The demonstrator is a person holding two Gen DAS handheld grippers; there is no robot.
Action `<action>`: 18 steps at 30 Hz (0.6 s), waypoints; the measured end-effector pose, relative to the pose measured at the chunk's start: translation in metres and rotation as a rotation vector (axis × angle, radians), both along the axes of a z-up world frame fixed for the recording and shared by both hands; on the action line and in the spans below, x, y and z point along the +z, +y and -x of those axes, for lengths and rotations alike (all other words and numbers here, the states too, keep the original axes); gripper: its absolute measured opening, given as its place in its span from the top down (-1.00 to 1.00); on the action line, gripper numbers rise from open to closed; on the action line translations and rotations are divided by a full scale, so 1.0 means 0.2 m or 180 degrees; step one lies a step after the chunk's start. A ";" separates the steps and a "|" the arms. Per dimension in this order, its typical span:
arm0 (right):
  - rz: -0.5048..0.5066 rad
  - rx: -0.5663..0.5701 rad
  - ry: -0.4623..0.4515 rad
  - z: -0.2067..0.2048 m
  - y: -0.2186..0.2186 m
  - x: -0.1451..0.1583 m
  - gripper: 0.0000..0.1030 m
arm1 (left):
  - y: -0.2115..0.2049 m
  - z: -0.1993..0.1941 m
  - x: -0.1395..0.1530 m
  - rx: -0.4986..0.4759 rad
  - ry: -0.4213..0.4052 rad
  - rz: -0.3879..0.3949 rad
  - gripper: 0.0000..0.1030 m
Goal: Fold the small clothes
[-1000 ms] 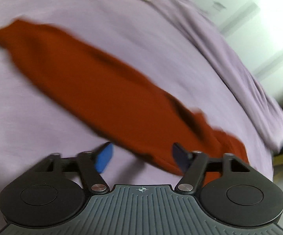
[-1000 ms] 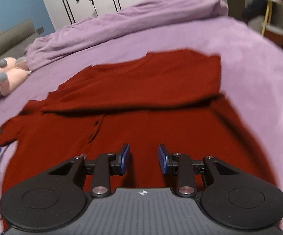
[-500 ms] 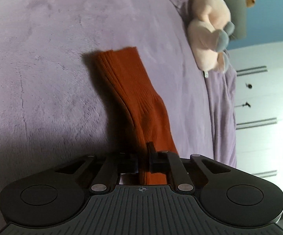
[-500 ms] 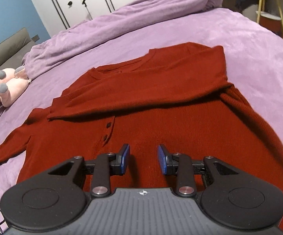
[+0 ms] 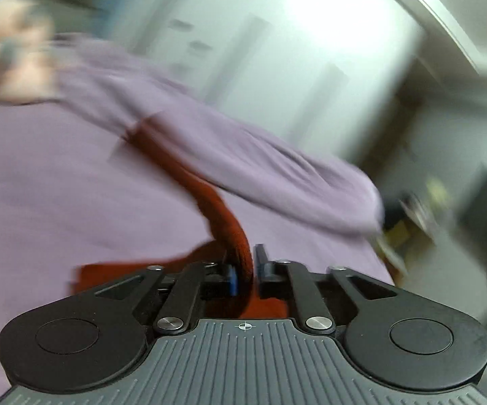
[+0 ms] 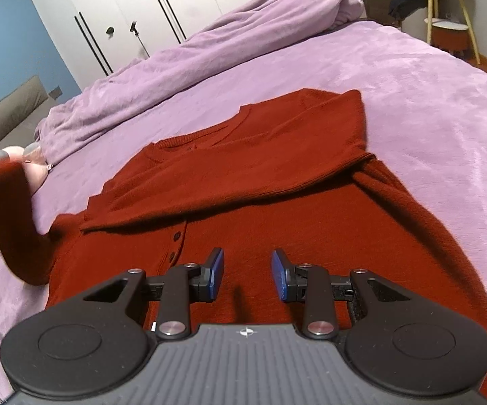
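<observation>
Left wrist view, blurred: left gripper [image 5: 245, 270] clenched on red sleeve [image 5: 223, 209], lower centre.

Right wrist view: right gripper [image 6: 247, 273] released, empty, above red cardigan [image 6: 277, 209] mid-frame on purple bed [image 6: 429, 108]. One sleeve folded across; second raised at left; body folds remain.

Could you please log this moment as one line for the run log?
left gripper: shut on sleeve, lifted | right gripper: open over red cardigan | other sleeve: folded across
</observation>
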State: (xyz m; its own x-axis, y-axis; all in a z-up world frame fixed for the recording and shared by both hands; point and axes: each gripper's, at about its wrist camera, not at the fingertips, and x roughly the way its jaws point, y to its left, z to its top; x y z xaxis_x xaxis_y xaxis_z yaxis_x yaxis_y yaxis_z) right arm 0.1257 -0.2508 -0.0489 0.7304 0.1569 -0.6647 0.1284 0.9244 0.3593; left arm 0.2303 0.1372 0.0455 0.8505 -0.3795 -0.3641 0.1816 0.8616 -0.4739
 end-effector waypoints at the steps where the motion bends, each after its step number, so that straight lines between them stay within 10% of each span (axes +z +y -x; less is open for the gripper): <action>1: -0.0027 -0.0009 0.0003 0.00 -0.01 0.00 0.41 | -0.12 -0.02 -0.02 -0.0189 0.0025 -0.0097 0.16; 6: -0.0245 0.0064 0.0042 -0.06 -0.07 0.01 0.41 | -0.42 -0.05 -0.30 -0.0363 0.0721 -0.0266 0.16; 12: -0.0706 0.0360 0.0070 -0.36 -0.03 -0.01 0.40 | -0.22 -0.04 -0.51 0.0151 0.1140 -0.0416 0.11; 18: -0.1046 0.0474 0.0134 -0.78 0.07 -0.09 -0.05 | -0.07 0.00 -0.56 0.0334 0.1314 -0.0079 0.05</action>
